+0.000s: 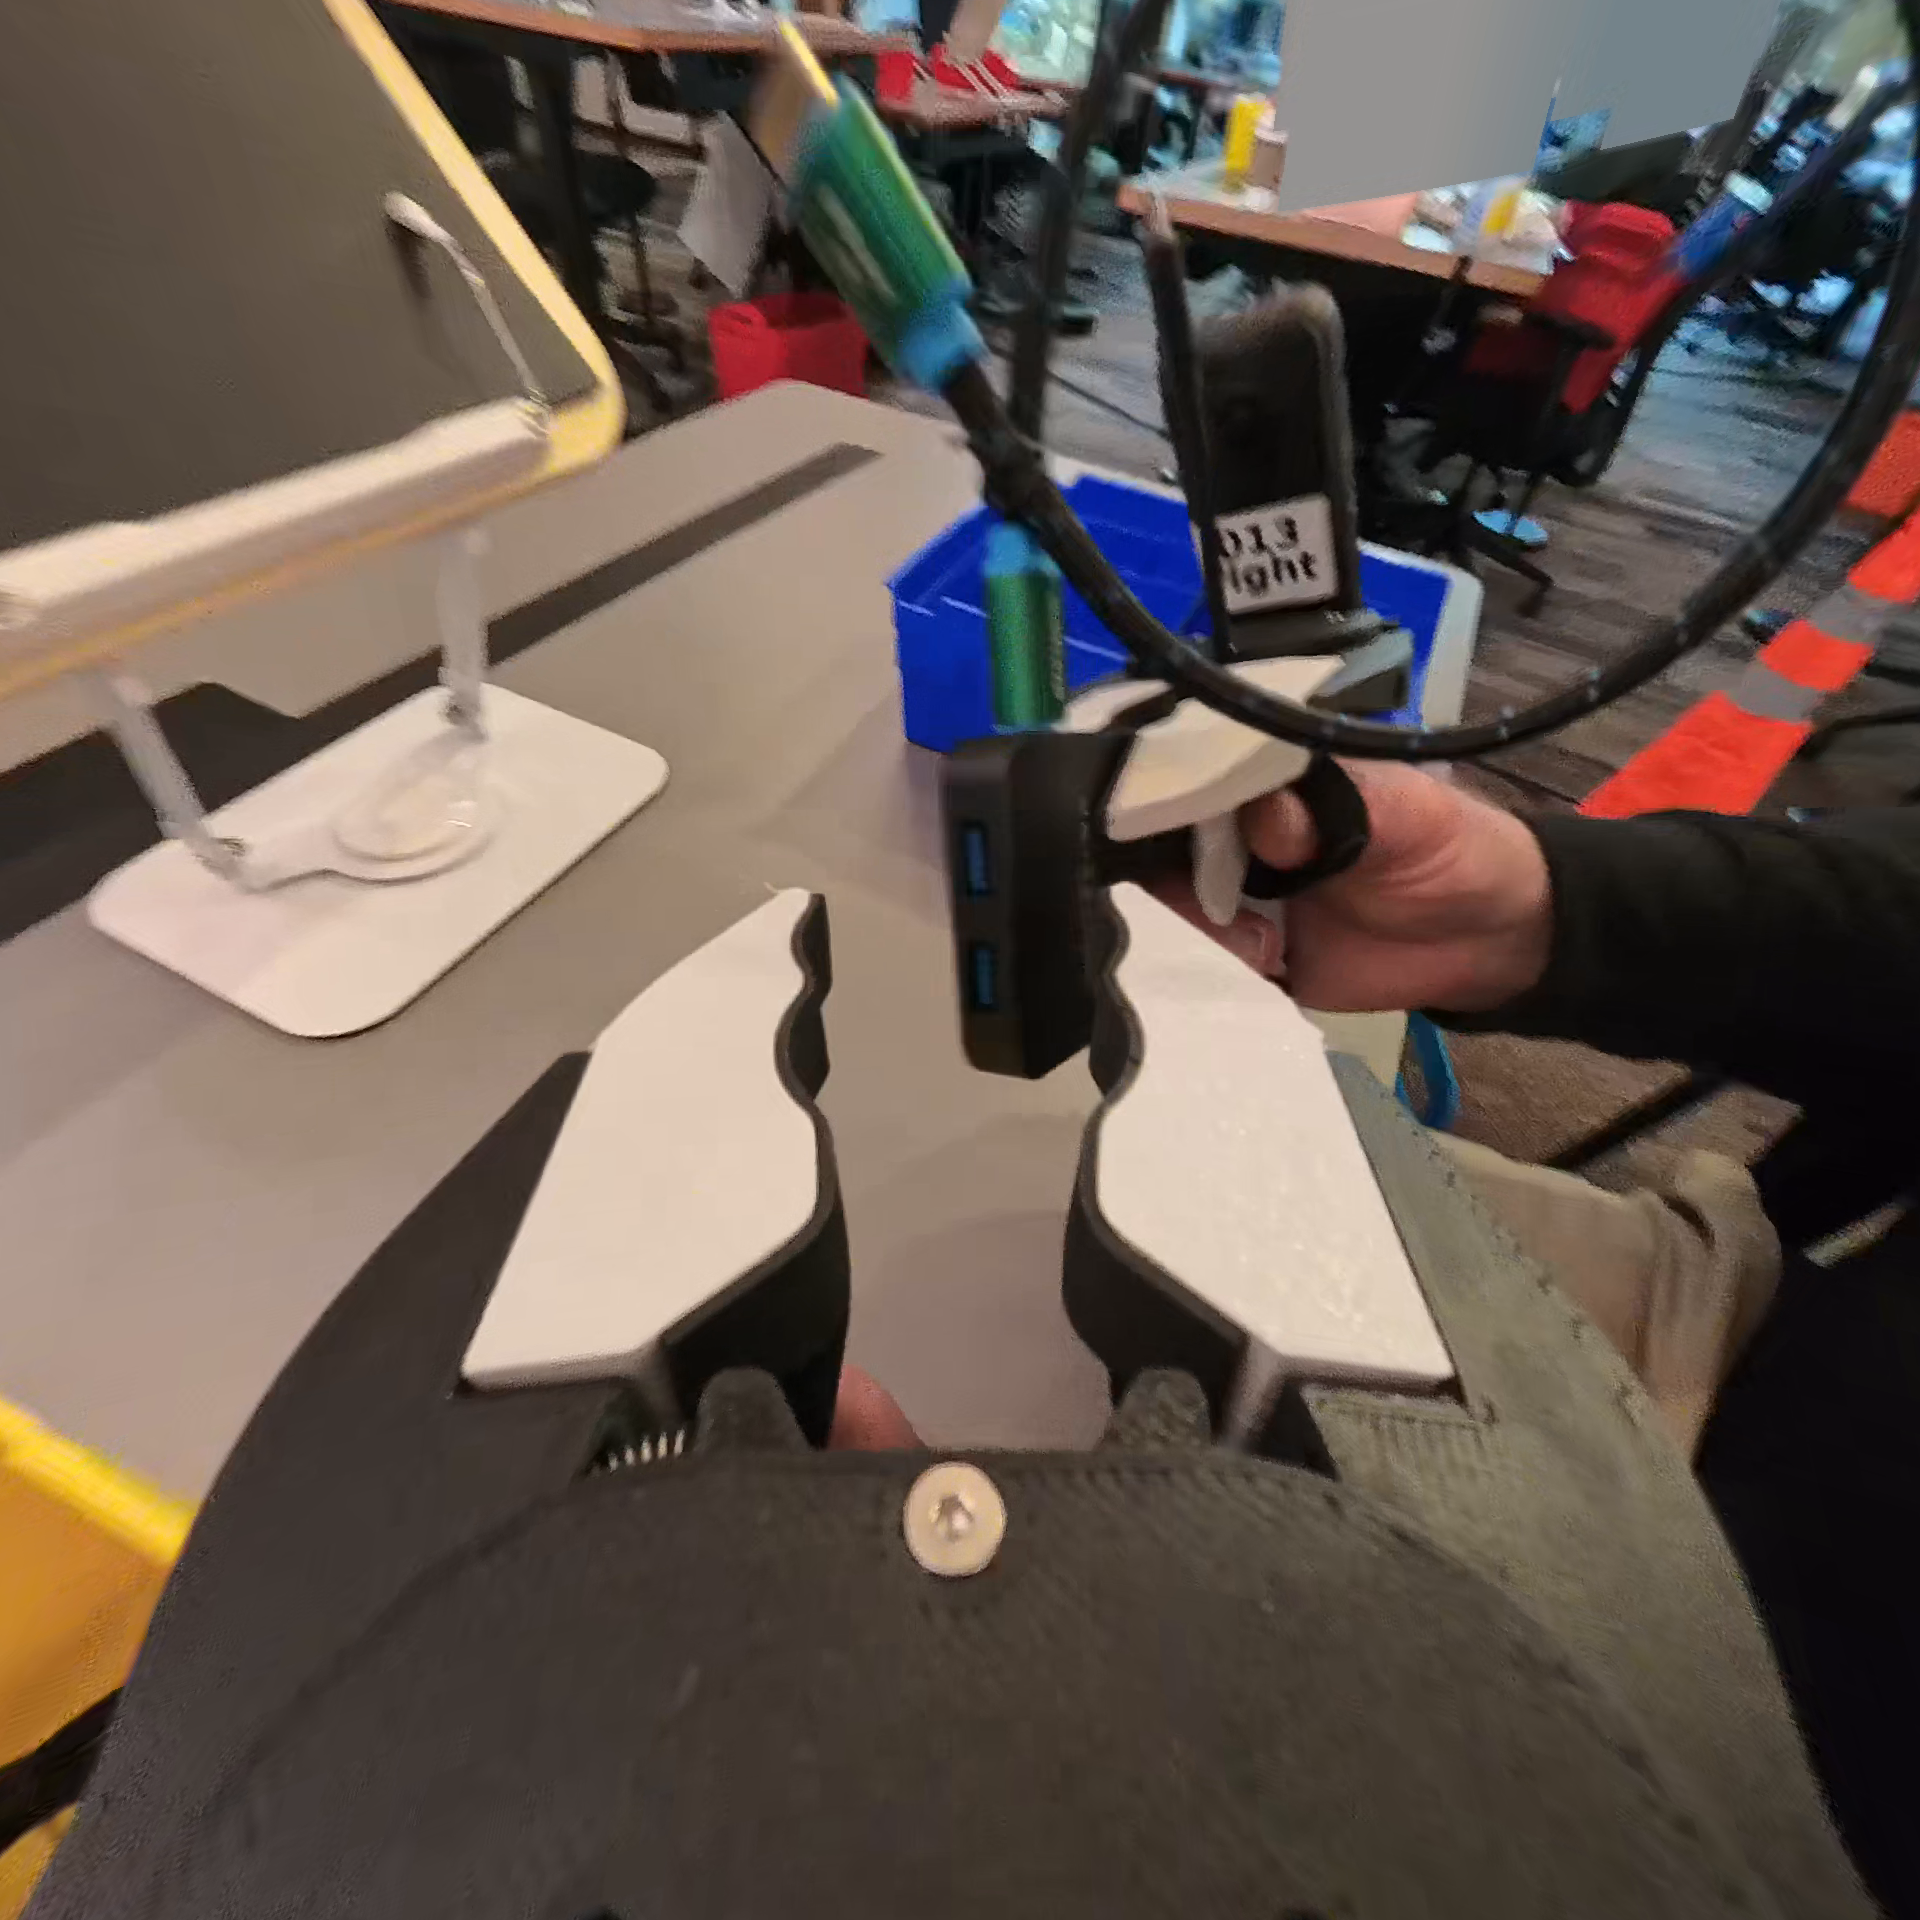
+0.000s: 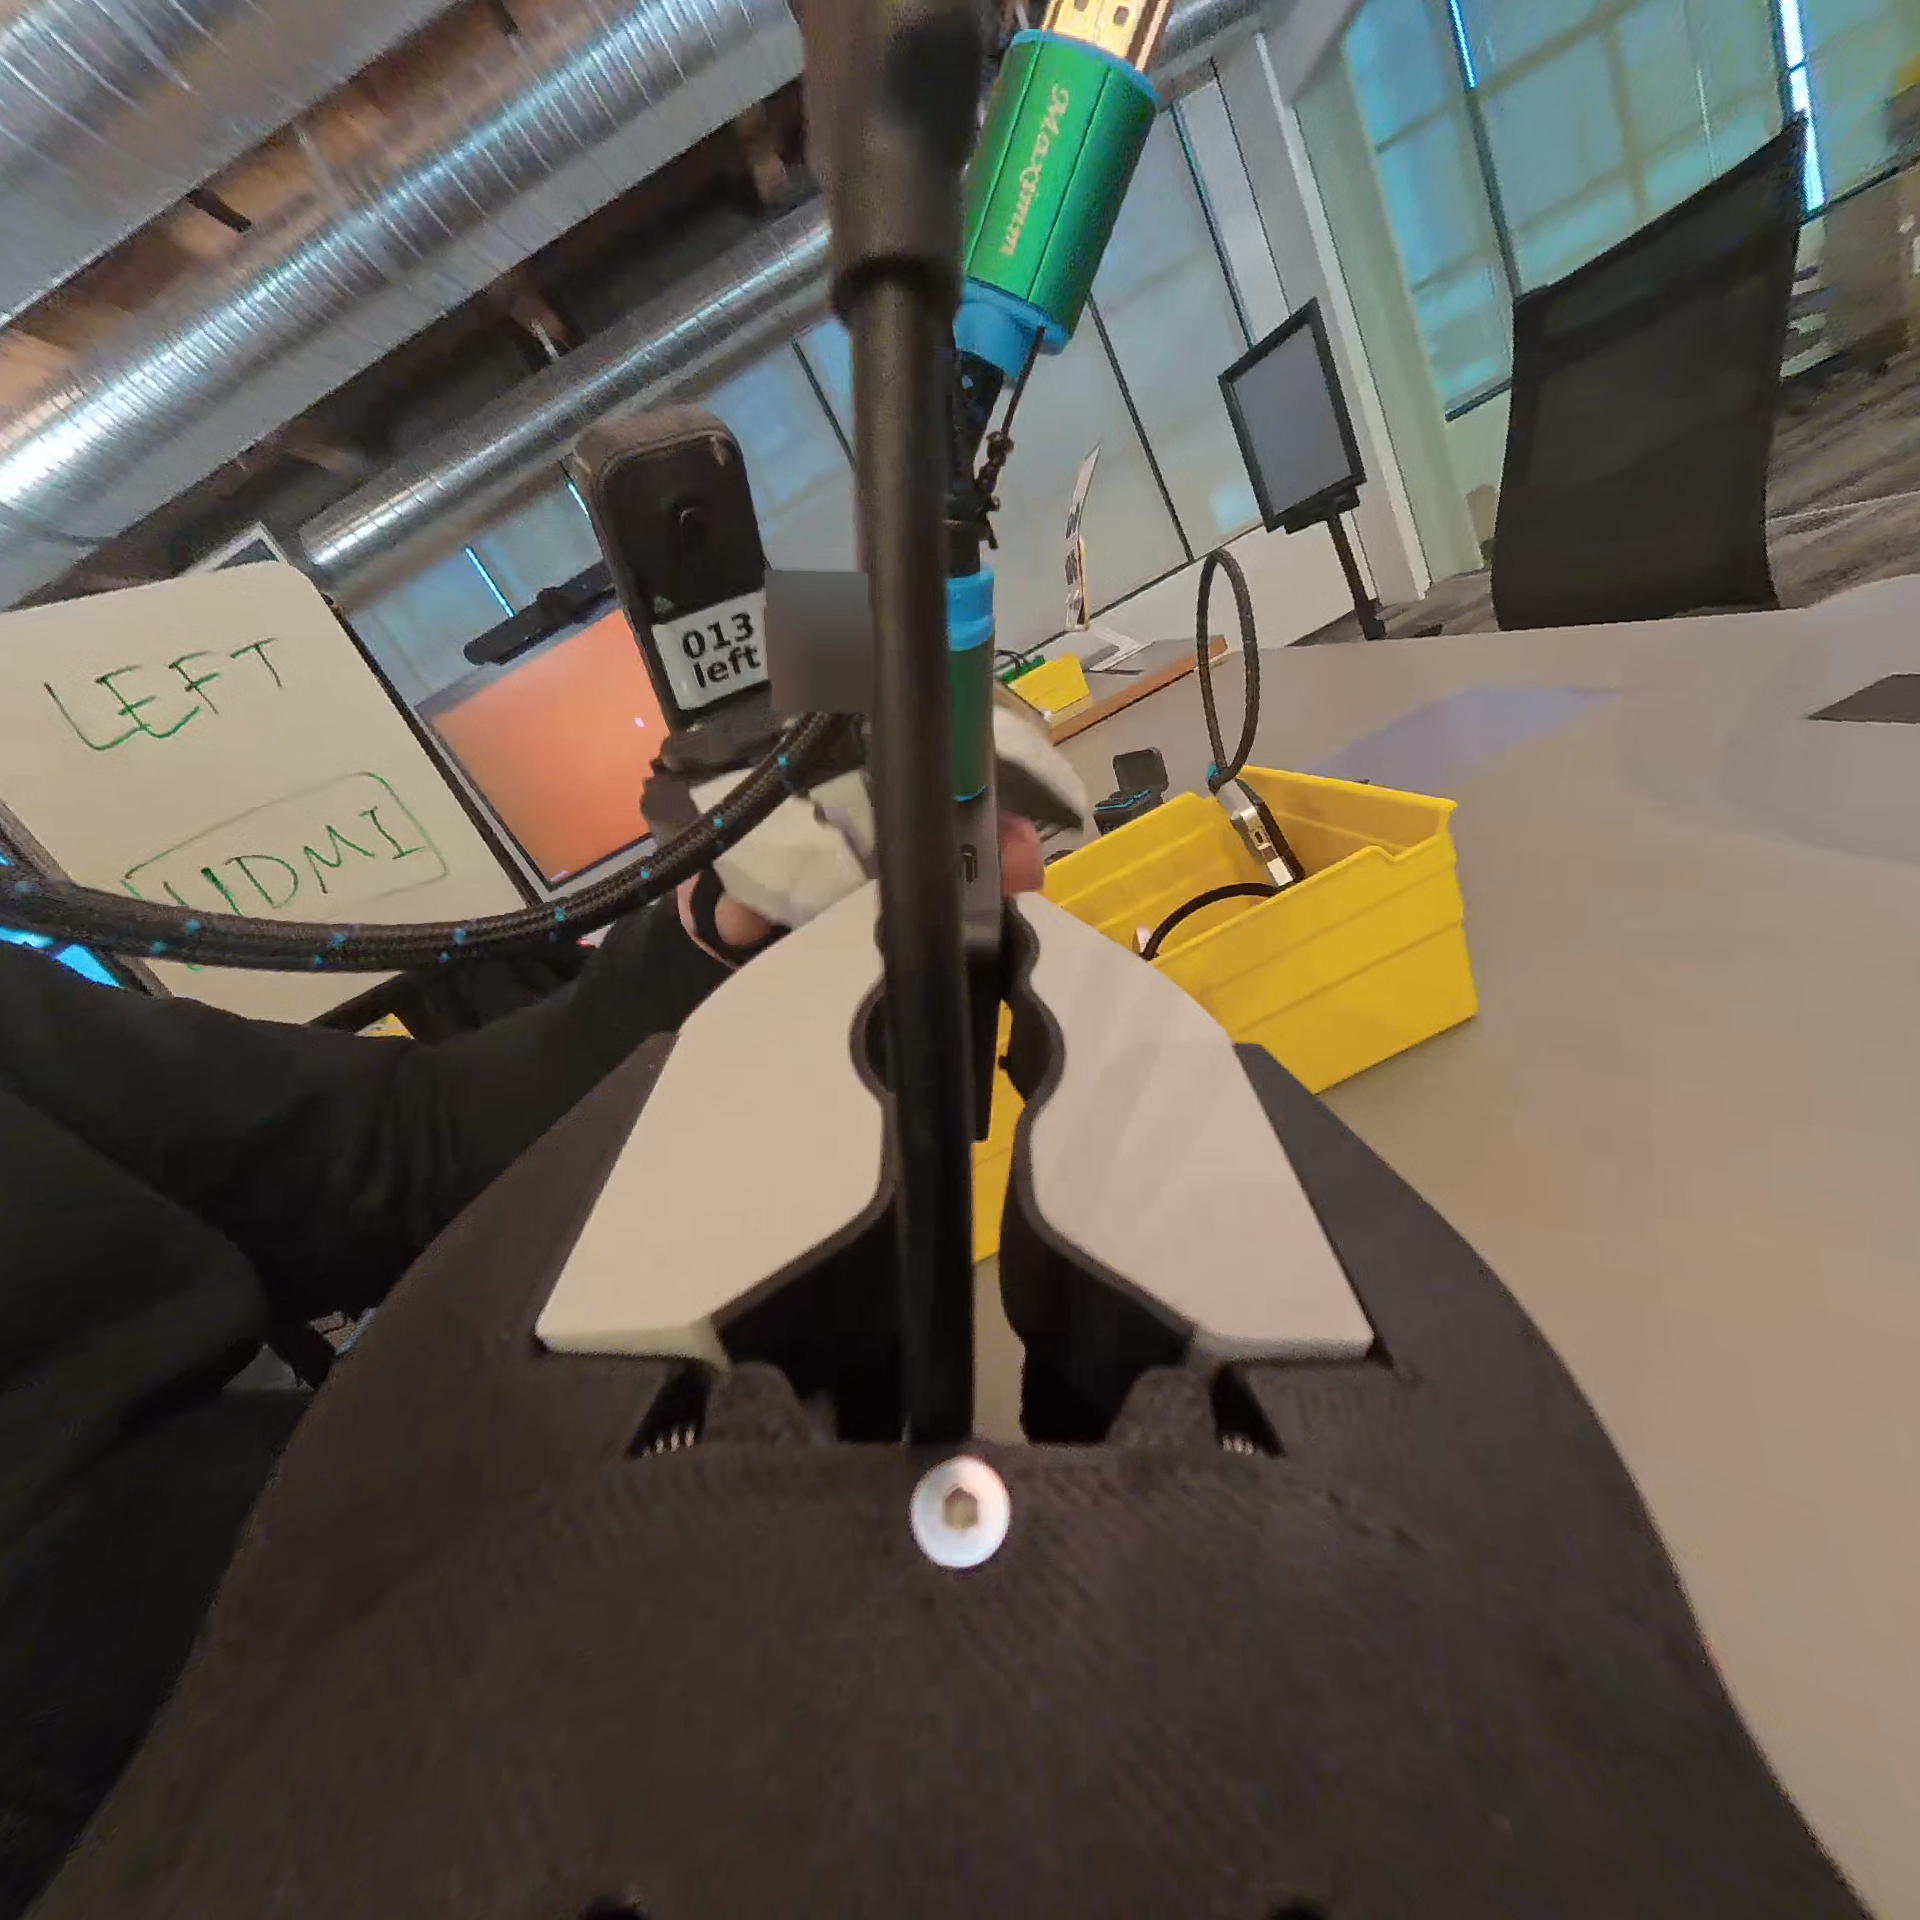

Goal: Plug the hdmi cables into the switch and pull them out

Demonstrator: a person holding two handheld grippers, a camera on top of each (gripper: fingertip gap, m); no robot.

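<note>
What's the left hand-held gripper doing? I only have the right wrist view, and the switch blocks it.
Observer: The left hand-held gripper is open and grips nothing.
Operator: Which side of the switch does its camera see?
Observer: The side of the switch with two blue ports, both vacant.
Operator: Anything behind the switch from there?
Observer: A blue bin, beyond it in the left wrist view.
</note>
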